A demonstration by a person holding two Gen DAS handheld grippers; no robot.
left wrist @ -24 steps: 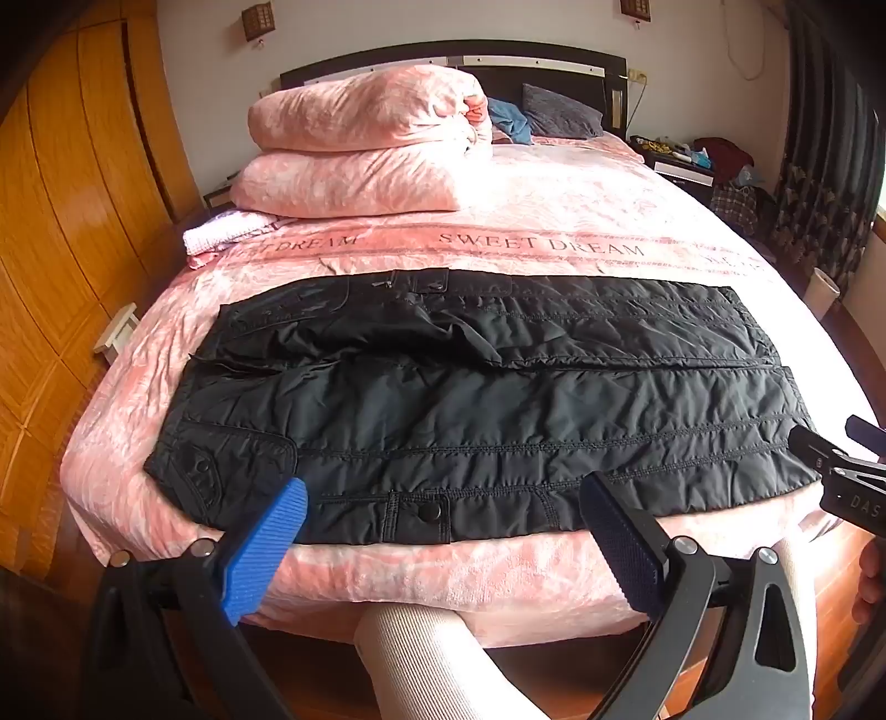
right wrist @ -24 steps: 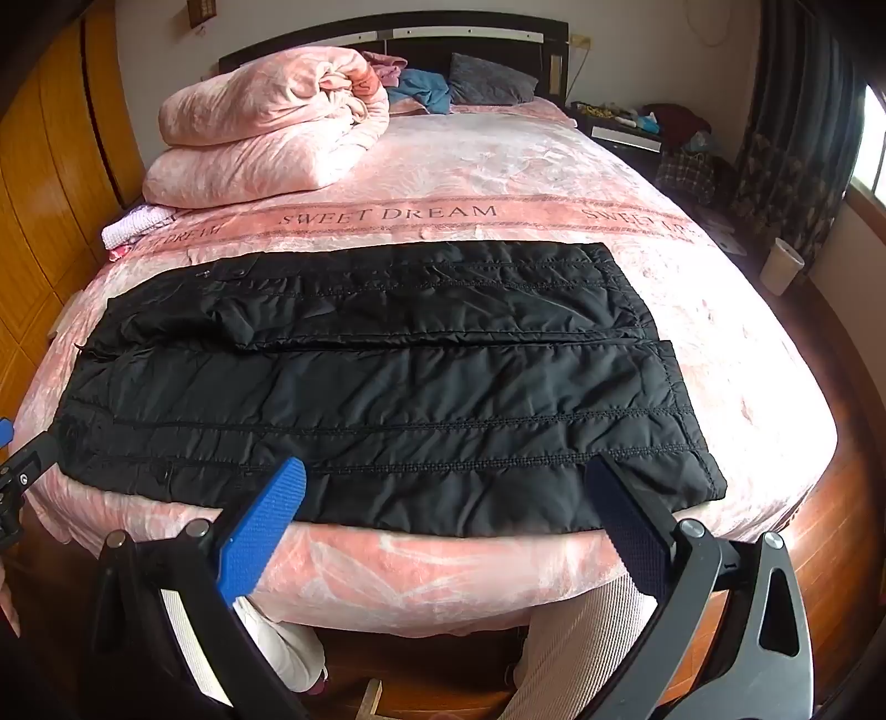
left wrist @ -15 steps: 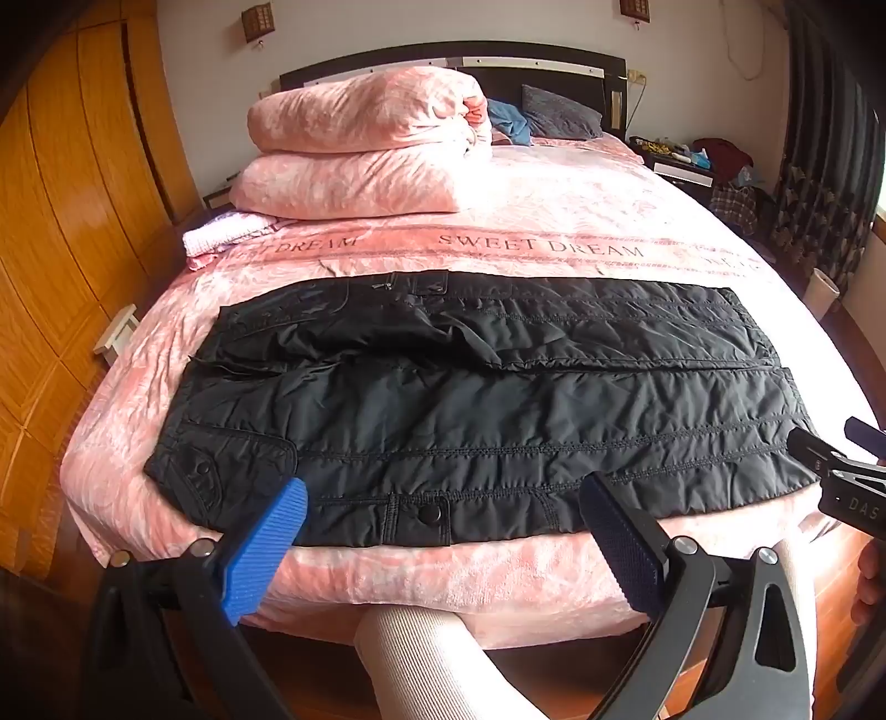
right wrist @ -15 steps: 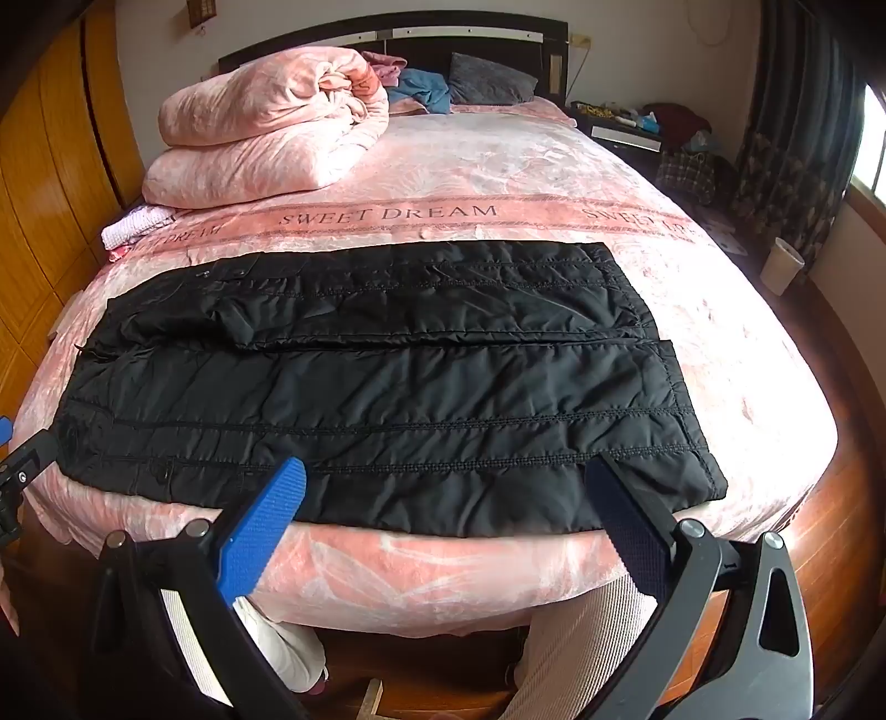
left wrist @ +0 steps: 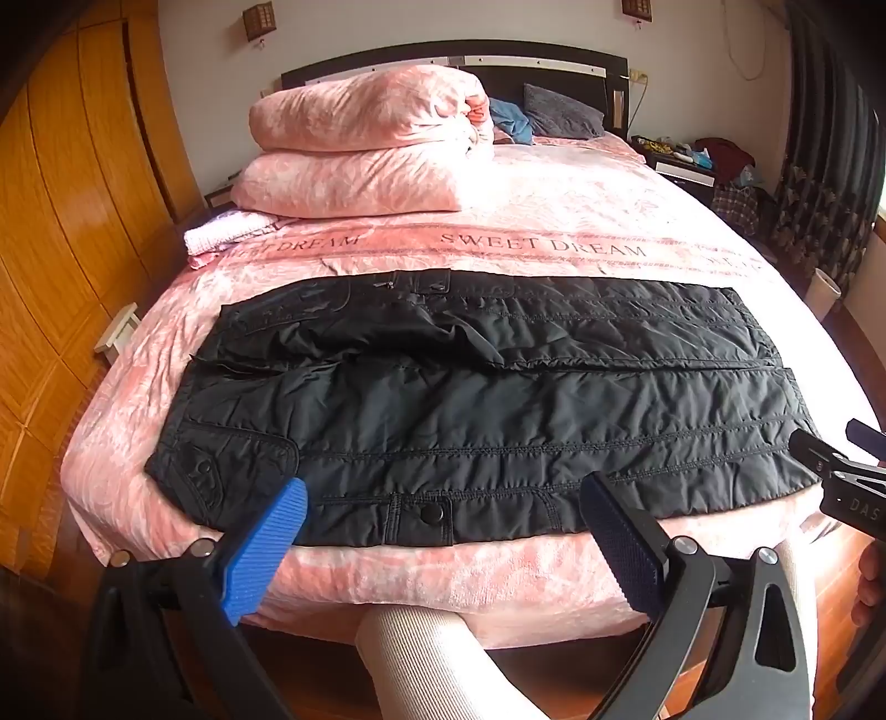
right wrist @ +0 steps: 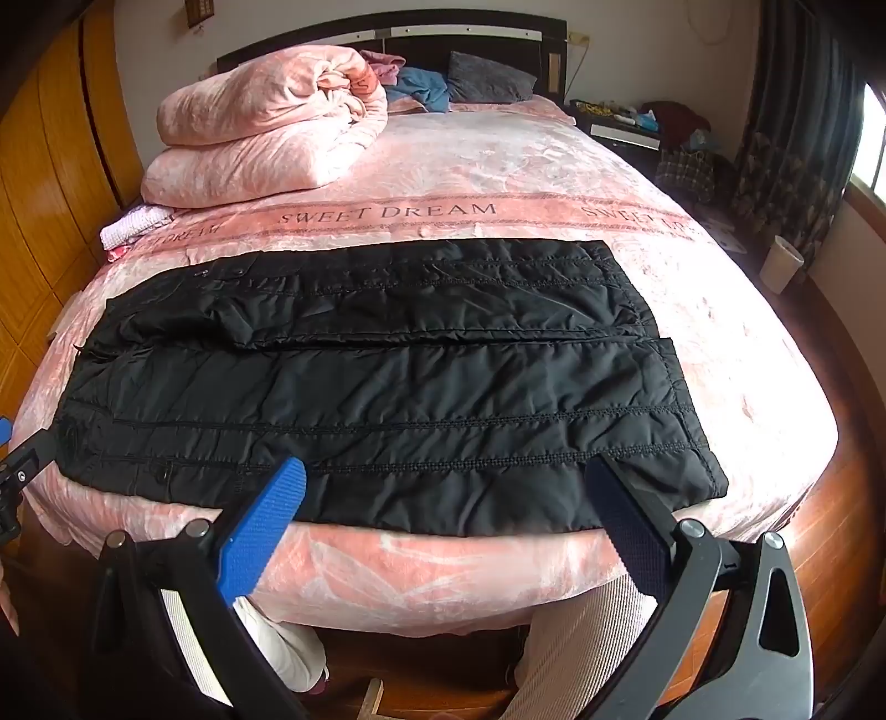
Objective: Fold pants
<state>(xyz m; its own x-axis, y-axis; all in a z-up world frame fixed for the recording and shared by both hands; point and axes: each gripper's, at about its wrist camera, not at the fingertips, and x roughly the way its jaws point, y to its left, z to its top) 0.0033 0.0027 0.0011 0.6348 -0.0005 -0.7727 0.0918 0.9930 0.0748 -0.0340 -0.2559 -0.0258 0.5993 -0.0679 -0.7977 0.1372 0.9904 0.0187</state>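
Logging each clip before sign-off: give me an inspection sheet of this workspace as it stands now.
Surface: pink bed, "SWEET DREAM" band across it.
Job's things: black pants spread flat sideways near the foot edge, unfolded.
Clutter: folded pink duvet, small pink cloth, blue garment, grey pillow.
Grippers: left gripper and right gripper, jaws open, empty, short of the pants.
Cables: wall cord by the headboard.
Surroundings: wooden wardrobe, nightstand, curtains.
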